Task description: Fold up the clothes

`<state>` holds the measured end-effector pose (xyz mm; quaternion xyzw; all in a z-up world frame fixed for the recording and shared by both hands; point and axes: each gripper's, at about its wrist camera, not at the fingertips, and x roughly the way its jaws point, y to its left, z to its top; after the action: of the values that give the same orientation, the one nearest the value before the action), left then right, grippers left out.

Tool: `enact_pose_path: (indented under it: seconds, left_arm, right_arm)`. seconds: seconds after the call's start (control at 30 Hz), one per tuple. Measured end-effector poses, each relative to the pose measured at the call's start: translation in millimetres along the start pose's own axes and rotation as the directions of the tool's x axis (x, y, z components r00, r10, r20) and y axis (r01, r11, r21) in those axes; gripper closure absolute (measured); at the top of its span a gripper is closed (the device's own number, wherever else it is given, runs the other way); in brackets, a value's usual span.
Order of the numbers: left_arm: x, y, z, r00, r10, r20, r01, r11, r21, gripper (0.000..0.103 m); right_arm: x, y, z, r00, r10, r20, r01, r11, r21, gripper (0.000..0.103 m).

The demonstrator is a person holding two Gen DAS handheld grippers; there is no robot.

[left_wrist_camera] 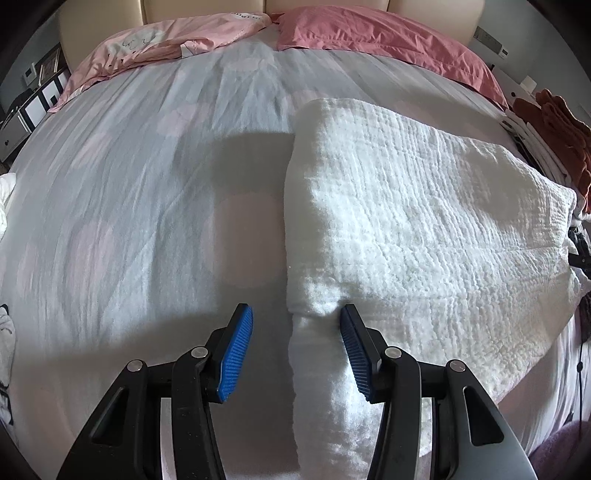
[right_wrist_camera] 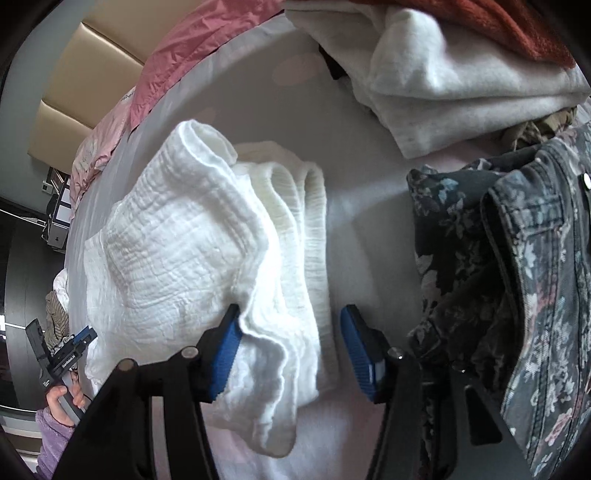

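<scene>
A white crinkled cloth (left_wrist_camera: 406, 206) lies folded on the pale bed sheet (left_wrist_camera: 129, 184), filling the right half of the left wrist view. My left gripper (left_wrist_camera: 295, 310) is open and straddles the cloth's near left edge; its right finger rests against the fabric and its left pad (left_wrist_camera: 236, 350) is clear of it. In the right wrist view the same cloth (right_wrist_camera: 177, 251) shows stacked folded layers. My right gripper (right_wrist_camera: 291, 310) is open over its near corner, with fabric lying loose between the jaws against the left pad (right_wrist_camera: 225, 354). The left gripper (right_wrist_camera: 83, 338) also shows far left, held by a hand (right_wrist_camera: 62, 398).
Two pink pillows (left_wrist_camera: 369, 37) (left_wrist_camera: 166, 40) lie at the beige headboard (right_wrist_camera: 74, 74). A clothes pile borders the cloth on the right: a dark floral denim garment (right_wrist_camera: 517, 277), a pale grey-white sweater (right_wrist_camera: 443, 92) and a rust-red garment (right_wrist_camera: 517, 29). Bare sheet stretches left of the cloth.
</scene>
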<state>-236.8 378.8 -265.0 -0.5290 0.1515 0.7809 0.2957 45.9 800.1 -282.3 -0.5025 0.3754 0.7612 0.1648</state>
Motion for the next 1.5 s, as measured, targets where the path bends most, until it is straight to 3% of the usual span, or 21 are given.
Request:
enact_pose_path:
  seconds: [0.07, 0.1, 0.23, 0.37, 0.5, 0.77, 0.97, 1.2, 1.5]
  left_arm:
    - [1.2, -0.9, 0.1, 1.000, 0.000, -0.003, 0.000, 1.000, 0.001, 0.052]
    - [1.2, -1.5, -0.1, 1.000, 0.001, -0.004, -0.001, 1.000, 0.003, 0.052]
    - [-2.5, -2.5, -0.2, 1.000, -0.002, -0.002, 0.002, 1.000, 0.002, 0.052]
    - [-14.4, 0.5, 0.0, 1.000, -0.022, 0.015, 0.022, 1.000, -0.011, 0.052]
    - [-29.6, 5.9, 1.8, 0.998, -0.054, 0.044, 0.055, 0.998, -0.030, 0.052]
    - [-48.6, 19.8, 9.3, 0.990, -0.116, 0.075, 0.121, 0.991, -0.059, 0.052]
    - [-58.6, 33.8, 14.2, 0.981, -0.169, 0.100, 0.178, 0.980, -0.093, 0.052]
    - [-68.2, 62.0, 12.8, 0.969, -0.214, 0.127, 0.232, 0.961, -0.149, 0.052]
    - [-60.5, 92.8, 11.2, 0.957, -0.267, 0.115, 0.286, 0.935, -0.210, 0.052]
  right_arm:
    - [5.5, 4.9, -1.6, 0.999, -0.037, 0.009, 0.037, 0.999, -0.021, 0.056]
    - [5.9, 9.2, -3.1, 0.998, -0.058, 0.018, 0.059, 0.997, -0.043, 0.065]
    - [5.3, 20.0, -7.1, 0.993, -0.106, 0.042, 0.108, 0.992, -0.065, 0.075]
    - [-10.6, 18.9, -3.7, 0.997, -0.053, 0.048, 0.052, 0.998, 0.018, 0.086]
    - [-41.7, 33.7, -0.9, 0.997, 0.011, 0.078, -0.016, 0.998, 0.068, 0.087]
    - [-103.9, 134.9, 10.5, 0.984, 0.074, 0.163, -0.074, 0.997, -0.007, 0.088]
    - [-115.4, 232.3, 11.5, 0.979, 0.106, 0.175, -0.083, 0.988, -0.132, 0.088]
    - [-77.9, 325.7, -11.9, 0.982, 0.144, 0.122, -0.110, 0.961, -0.252, 0.088]
    - [42.4, 392.0, -51.4, 0.989, 0.141, -0.050, -0.150, 0.947, -0.284, 0.088]
